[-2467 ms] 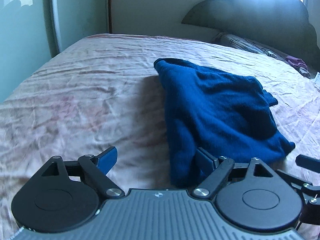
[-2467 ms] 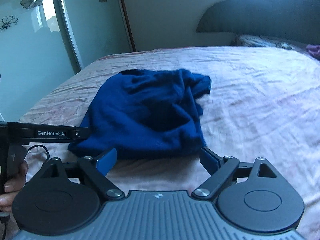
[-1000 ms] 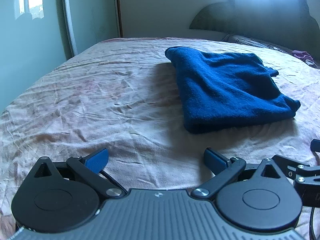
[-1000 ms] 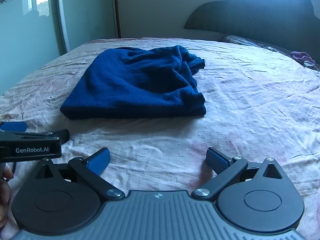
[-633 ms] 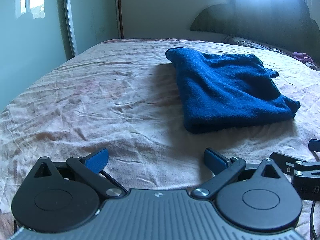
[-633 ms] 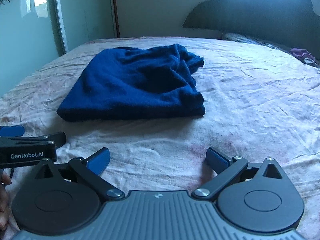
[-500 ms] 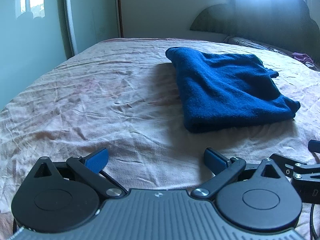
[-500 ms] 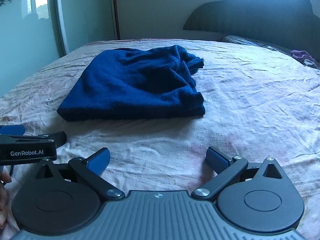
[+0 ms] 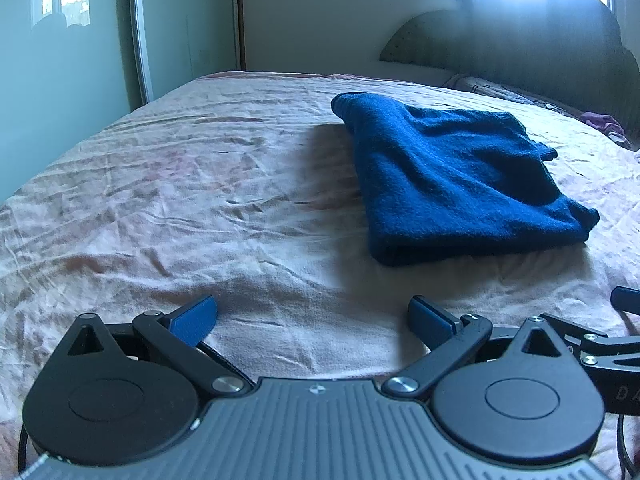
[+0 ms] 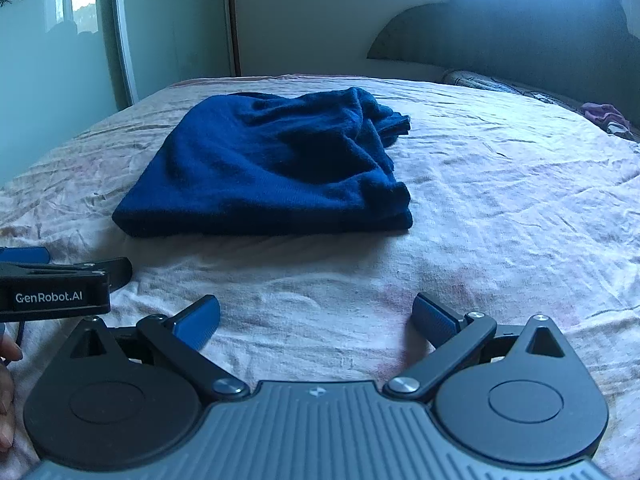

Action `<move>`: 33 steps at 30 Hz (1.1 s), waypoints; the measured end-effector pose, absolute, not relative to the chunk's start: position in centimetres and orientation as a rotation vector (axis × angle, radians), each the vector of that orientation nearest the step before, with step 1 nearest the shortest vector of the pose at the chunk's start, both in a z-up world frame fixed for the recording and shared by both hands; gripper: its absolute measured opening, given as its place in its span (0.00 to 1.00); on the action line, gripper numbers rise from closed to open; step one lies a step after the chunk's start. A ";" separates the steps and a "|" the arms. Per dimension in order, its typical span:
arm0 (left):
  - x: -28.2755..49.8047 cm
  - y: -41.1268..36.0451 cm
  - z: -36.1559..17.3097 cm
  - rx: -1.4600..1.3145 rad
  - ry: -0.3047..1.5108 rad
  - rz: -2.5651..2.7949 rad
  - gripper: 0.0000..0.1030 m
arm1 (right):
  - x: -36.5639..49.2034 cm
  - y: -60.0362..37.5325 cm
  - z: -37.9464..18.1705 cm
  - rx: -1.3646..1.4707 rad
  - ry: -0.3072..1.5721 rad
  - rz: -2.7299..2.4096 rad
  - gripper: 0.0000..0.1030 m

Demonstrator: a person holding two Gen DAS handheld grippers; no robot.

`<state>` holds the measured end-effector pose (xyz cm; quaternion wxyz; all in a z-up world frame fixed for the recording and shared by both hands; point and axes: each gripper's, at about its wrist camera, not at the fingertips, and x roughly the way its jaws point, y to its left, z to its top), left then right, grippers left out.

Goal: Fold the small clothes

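Left wrist view: at the bottom of the frame the left gripper (image 9: pixel 312 316) is seen released, its blue pads spread wide with nothing between them, held low over the wrinkled pink bedsheet (image 9: pixel 168 200). At the lower right edge part of the right gripper (image 9: pixel 624 300) is caught alongside. Further up, right of centre, the folded navy garment (image 9: pixel 460 176) is found lying flat on the sheet, well apart from both tools. Since 2.5 seconds ago, when the left pads were right at the near edge of the cloth, both grippers have been drawn back, and over the last second hardly anything has been altered.

From the right wrist view the right gripper (image 10: pixel 316 320) is likewise shown spread and empty, with the garment (image 10: pixel 272 172) at centre left, its right side left somewhat bunched. A fingertip (image 10: pixel 10 354) is glimpsed at the lower left edge. At the top, the dark headboard (image 10: pixel 540 32) and a purple cloth (image 10: pixel 606 114) at the far right are made out.

This fold is judged finished, or close to it.
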<state>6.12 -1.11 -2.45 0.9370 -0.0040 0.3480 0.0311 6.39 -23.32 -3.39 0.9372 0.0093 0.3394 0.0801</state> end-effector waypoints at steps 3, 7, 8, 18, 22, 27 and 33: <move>6.1 -1.2 -2.4 -0.006 0.714 0.066 1.00 | 6.4 -23.2 -3.4 0.011 0.695 0.160 1.00; 5.8 -1.5 -2.1 0.006 0.723 0.083 1.00 | 6.0 -22.8 -3.2 0.004 0.702 0.136 1.00; 5.7 -1.6 -2.1 0.002 0.725 0.085 1.00 | 5.9 -22.7 -3.1 0.003 0.705 0.132 1.00; 5.6 -1.4 -2.3 -0.017 0.722 0.082 1.00 | 5.8 -22.7 -3.4 -0.005 0.702 0.142 1.00; 5.6 -1.4 -2.3 -0.016 0.720 0.083 1.00 | 5.8 -22.8 -3.4 0.000 0.700 0.145 1.00; 5.6 -1.4 -2.3 -0.018 0.721 0.082 1.00 | 5.8 -22.8 -3.4 0.002 0.700 0.147 1.00; 5.6 -1.4 -2.3 -0.019 0.721 0.082 1.00 | 5.8 -22.7 -3.4 -0.007 0.701 0.143 1.00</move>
